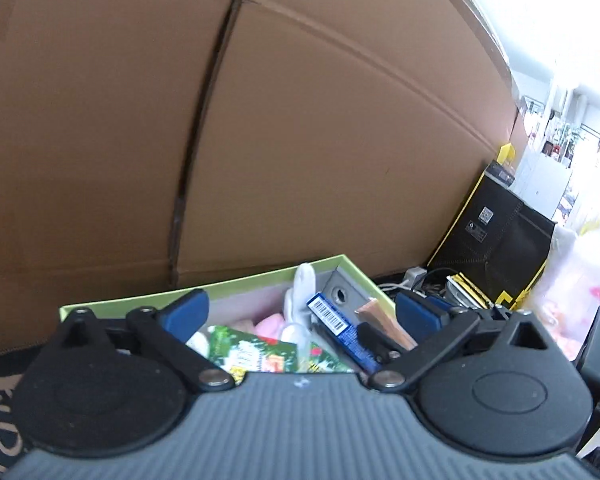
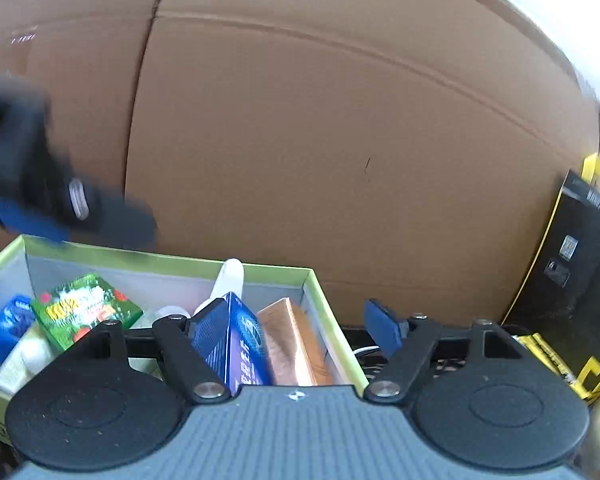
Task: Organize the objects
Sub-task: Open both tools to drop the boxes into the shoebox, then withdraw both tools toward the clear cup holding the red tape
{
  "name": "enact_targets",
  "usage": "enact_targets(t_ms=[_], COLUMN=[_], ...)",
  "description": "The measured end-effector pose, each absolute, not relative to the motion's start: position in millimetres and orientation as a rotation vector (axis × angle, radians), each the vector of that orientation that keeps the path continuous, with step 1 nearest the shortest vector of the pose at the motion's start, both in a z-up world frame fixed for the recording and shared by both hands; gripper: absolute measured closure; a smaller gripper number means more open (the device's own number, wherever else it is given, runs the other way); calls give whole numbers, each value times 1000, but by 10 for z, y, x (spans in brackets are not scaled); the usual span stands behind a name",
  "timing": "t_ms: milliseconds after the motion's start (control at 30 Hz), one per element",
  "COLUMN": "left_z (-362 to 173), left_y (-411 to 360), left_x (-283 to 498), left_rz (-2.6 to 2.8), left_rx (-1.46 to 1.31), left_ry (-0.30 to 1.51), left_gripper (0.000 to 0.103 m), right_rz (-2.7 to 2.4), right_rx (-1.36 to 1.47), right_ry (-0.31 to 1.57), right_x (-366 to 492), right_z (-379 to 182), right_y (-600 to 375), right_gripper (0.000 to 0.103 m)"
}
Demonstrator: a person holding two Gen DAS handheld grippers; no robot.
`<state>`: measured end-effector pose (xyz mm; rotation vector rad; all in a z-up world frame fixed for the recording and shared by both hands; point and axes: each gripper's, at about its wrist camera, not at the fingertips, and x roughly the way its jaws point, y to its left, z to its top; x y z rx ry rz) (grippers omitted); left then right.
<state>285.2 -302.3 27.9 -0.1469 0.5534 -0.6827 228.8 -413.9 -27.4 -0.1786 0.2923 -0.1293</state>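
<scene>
Below both grippers sits a green-rimmed box (image 2: 260, 266) packed with items, backed by a cardboard wall (image 1: 340, 140). Blue carton (image 2: 240, 344) leans on end, long axis tilted up toward the wall, touching a copper-coloured box (image 2: 296, 340) on its right; green packet (image 2: 86, 304) lies tilted further left. Left gripper (image 1: 300, 312) is spread wide, empty, above the contents. Right gripper (image 2: 296, 326) is spread too, empty, the blue carton just beside its left finger.
</scene>
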Motion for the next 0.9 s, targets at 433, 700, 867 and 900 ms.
enact_targets(t_ms=[433,700,867,900], left_z=[449,373,216,203], left_y=[-2461,-1470,-917,-810], left_x=[2504,2085,2073,2107], left_rz=[-613,-564,-471,-449], left_rx=[-71,-72,-71,-73], left_ry=[556,590,634,637], left_gripper=[0,0,0,0], right_rz=[-105,74,173,192], right_rx=[-103,-91,-129,-145], right_ry=[251,145,172,182], right_x=[2001,1511,1225,1168], right_z=[10,216,68,39], right_y=[-3836,-3216,-2663,-2566], right_gripper=[21,15,15,15])
